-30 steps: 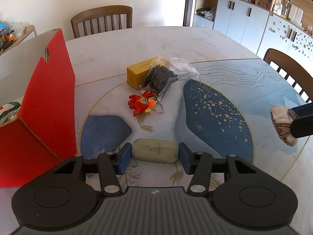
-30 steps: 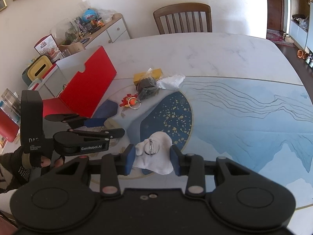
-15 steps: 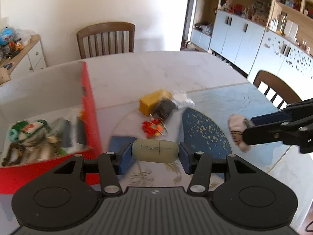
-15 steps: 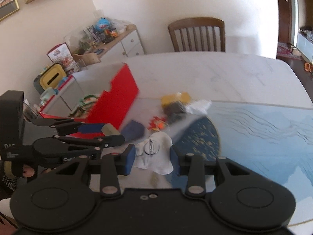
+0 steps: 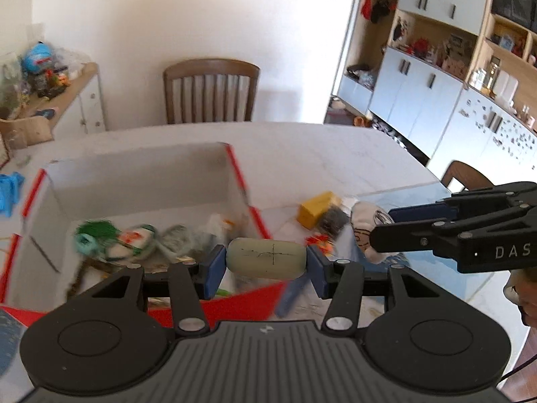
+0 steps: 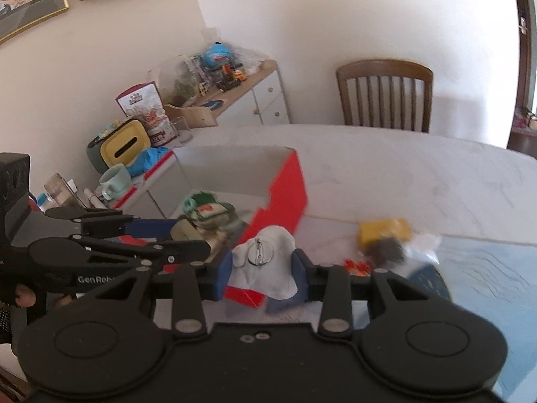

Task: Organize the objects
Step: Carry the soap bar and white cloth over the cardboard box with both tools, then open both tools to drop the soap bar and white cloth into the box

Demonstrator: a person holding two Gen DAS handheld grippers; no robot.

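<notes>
My left gripper (image 5: pixel 265 262) is shut on a pale green oval block (image 5: pixel 265 258) with a pen cross on it, held in the air over the near right corner of the red box (image 5: pixel 235 168). My right gripper (image 6: pixel 262 268) is shut on a white cloth badge (image 6: pixel 265 275) with a metal pin on its back, just right of the box's red wall (image 6: pixel 285 198). The right gripper (image 5: pixel 379 226) also shows at the right of the left wrist view, and the left gripper (image 6: pixel 188 235) at the left of the right wrist view. Several blurred items lie in the box.
On the marble table (image 5: pixel 302 144) lie a yellow box (image 5: pixel 315 208), a dark bag (image 5: pixel 330 223) and an orange-red keychain toy (image 5: pixel 319 243). A wooden chair (image 5: pixel 211 90) stands at the far side. A mug (image 6: pixel 114 179) and clutter sit left of the box.
Both grippers have risen and swung left toward the red box, each keeping its object. The box's inside has come into view under the left gripper.
</notes>
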